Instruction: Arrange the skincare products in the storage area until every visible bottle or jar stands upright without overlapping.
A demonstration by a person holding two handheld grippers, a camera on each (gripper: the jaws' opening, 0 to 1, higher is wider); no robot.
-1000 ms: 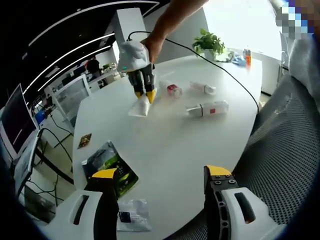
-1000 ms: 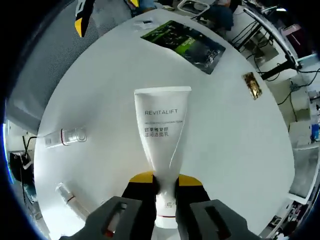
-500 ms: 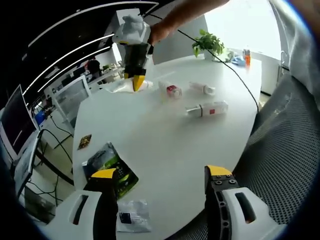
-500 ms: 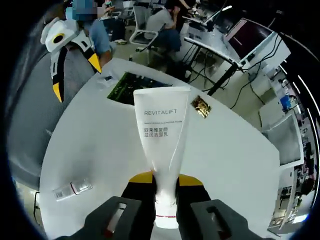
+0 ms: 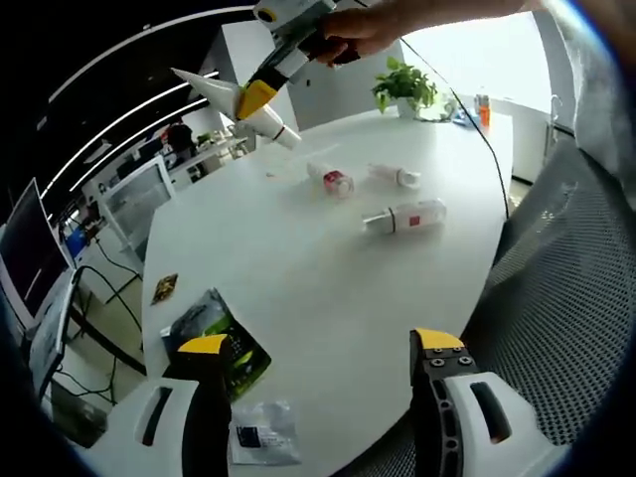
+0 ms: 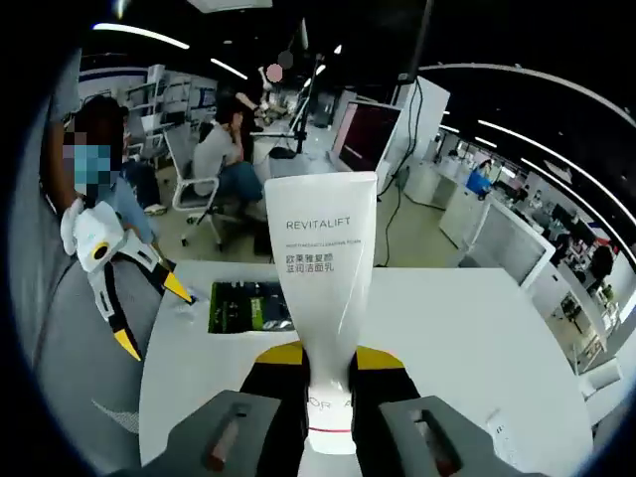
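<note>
White tube (image 6: pixel 321 268) clamped in right gripper (image 6: pixel 327 364), held above table (image 5: pixel 318 288); left gripper (image 5: pixel 318 350) released.

A second ago the white tube (image 6: pixel 320 266) lies flat on the desk (image 5: pixel 328 288) in the right claw (image 6: pixel 327 360); now that claw (image 5: pixel 256 97) carries it high in the air, clear of the desk, its flat crimped end (image 5: pixel 195 81) pointing away from the person's hand (image 5: pixel 360 26). In the right gripper view the surroundings behind the tube change from desktop to the office room.
</note>
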